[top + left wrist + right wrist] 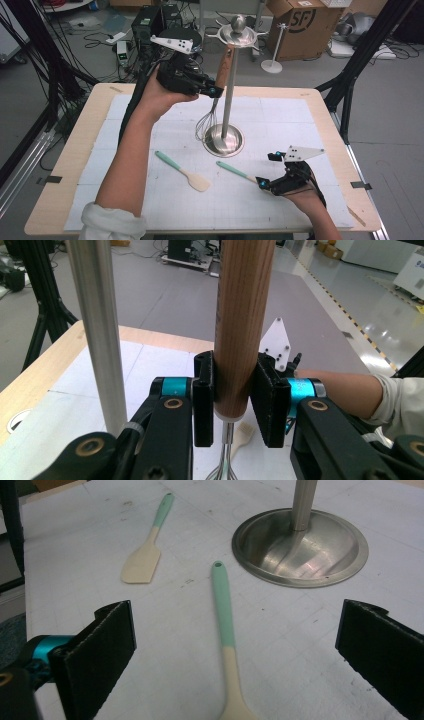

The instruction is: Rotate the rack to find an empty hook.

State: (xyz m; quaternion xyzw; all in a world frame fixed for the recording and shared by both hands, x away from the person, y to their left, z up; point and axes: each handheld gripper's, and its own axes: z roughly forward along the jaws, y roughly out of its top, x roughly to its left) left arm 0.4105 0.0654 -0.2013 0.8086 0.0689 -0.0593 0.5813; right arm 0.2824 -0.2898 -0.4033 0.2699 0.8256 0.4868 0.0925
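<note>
My left gripper (212, 90) (233, 407) is shut on the wooden handle of a whisk (223, 69) (242, 325). The whisk hangs upright beside the pole of a steel utensil stand (229, 90) (97, 330), its wire head (206, 125) just above the stand's round base (225, 141) (300, 547). A teal-handled spatula (182, 171) (146, 545) lies flat left of the base. A second teal-handled utensil (235, 171) (225, 630) lies on the mat between the wide-apart jaws of my right gripper (267, 172) (235, 650), which is open and low over the table.
A white gridded mat (280, 200) covers the wooden table (70, 165). Beyond the far edge stand a cardboard box (305, 25), dark equipment (150, 22) and a small white stand (272, 62). Black frame legs (360, 60) rise at the right.
</note>
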